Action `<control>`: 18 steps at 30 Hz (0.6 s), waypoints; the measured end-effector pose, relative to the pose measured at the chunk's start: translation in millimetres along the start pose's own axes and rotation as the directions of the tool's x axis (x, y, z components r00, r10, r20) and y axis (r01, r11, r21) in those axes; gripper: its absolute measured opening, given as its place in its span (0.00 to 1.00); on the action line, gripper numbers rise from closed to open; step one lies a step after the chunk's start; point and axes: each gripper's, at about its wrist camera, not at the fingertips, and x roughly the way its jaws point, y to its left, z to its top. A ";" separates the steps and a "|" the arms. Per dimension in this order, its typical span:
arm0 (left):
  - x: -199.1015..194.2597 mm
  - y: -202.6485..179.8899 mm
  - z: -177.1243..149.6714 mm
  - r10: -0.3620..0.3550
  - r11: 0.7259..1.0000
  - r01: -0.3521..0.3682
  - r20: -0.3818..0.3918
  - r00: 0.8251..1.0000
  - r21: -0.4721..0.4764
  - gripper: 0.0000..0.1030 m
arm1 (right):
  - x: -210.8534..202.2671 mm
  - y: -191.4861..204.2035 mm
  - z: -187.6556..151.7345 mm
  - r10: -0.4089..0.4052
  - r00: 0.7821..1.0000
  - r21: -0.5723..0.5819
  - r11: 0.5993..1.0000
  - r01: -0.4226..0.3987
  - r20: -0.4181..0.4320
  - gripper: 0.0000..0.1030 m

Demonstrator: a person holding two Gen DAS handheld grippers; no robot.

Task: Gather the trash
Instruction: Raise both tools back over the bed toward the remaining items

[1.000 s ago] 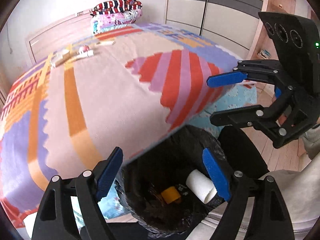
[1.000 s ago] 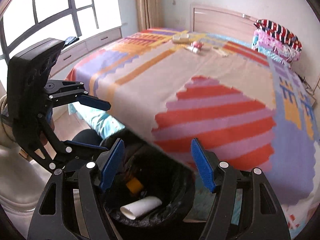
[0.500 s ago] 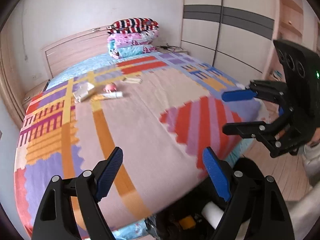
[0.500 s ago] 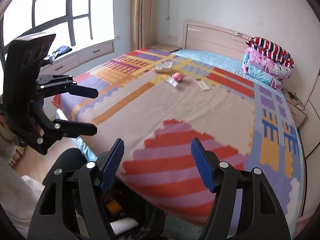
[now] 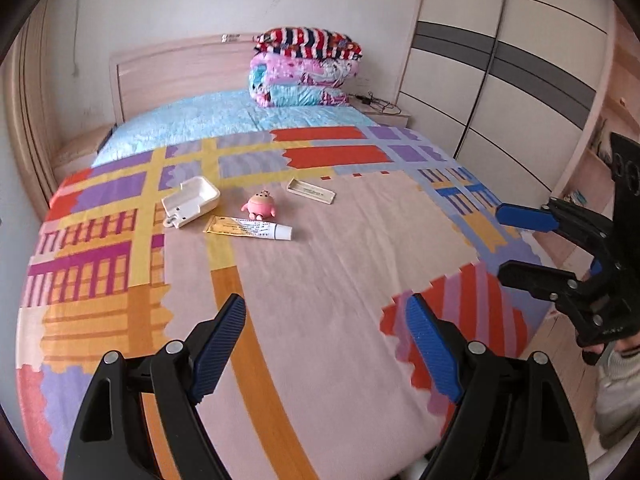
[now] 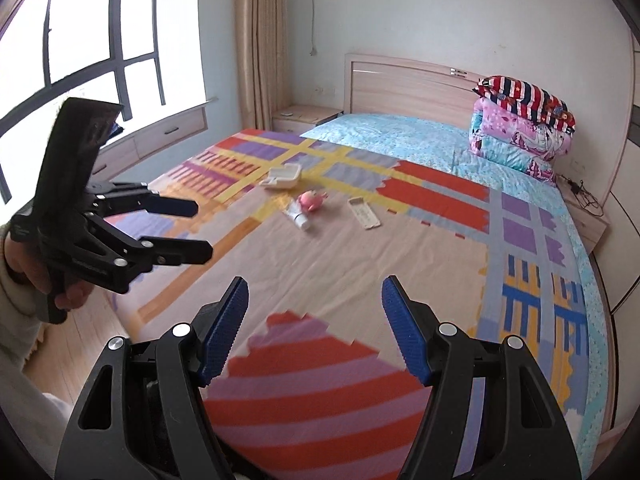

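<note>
Several small items lie far out on the bed: a white foam box, a yellow and white tube, a pink toy figure and a flat white remote-like strip. My left gripper is open and empty over the foot of the bed; it also shows in the right wrist view. My right gripper is open and empty beside it; it also shows in the left wrist view. The trash bin is out of view.
The bed carries a patchwork blanket. Folded quilts are stacked at the headboard. Wardrobe doors stand on the right, a nightstand and window on the left. Wooden floor lies beside the bed.
Both grippers have lifted from over the black trash bin and tilted up toward the bed. The bin with its white roll and yellow scrap has dropped out of view.
</note>
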 end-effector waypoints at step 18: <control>77.4 38.5 41.2 0.079 0.967 -0.094 -0.071 0.994 -0.239 0.77 | 80.0 -36.4 52.4 0.033 0.998 0.011 0.999 -0.032 -0.053 0.67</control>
